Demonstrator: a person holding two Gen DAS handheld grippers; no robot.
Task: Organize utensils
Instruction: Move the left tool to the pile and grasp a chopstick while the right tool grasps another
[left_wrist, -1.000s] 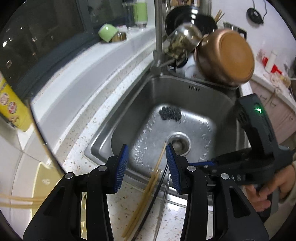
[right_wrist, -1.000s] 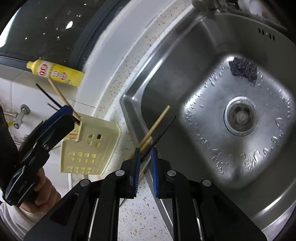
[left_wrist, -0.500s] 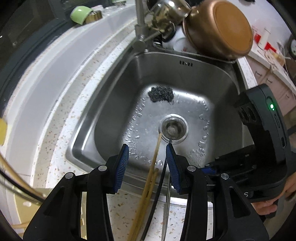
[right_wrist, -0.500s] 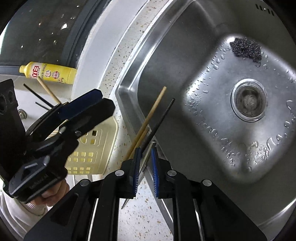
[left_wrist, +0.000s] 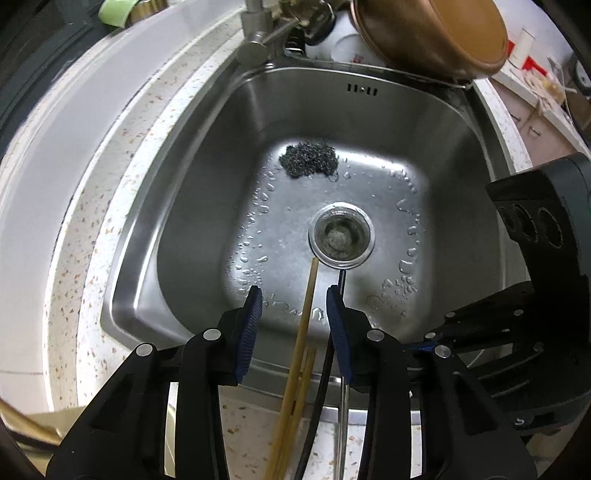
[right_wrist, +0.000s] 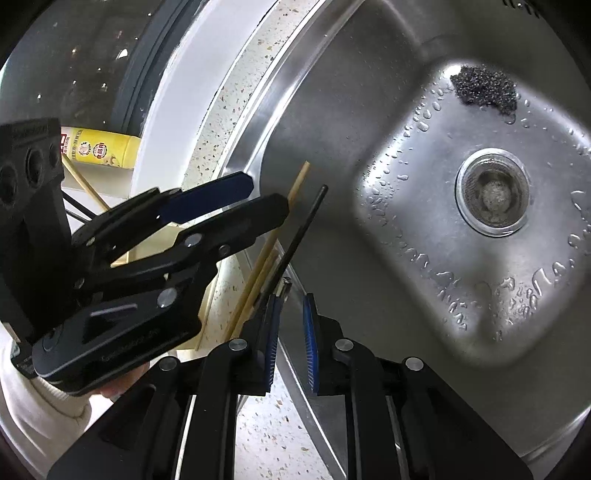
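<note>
Slip risk: chopsticks (left_wrist: 303, 325) overhanging wet sink (left_wrist: 207, 155), left tool (left_wrist: 293, 295) spread open around them, grip of right tool (right_wrist: 291, 301) impossible to tell.

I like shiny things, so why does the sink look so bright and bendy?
Left wrist view: the fisheye lens curves the sink rim, and water drops glint around the drain. Right wrist view: strong glare whitens the sink floor beside the scrubber.
</note>
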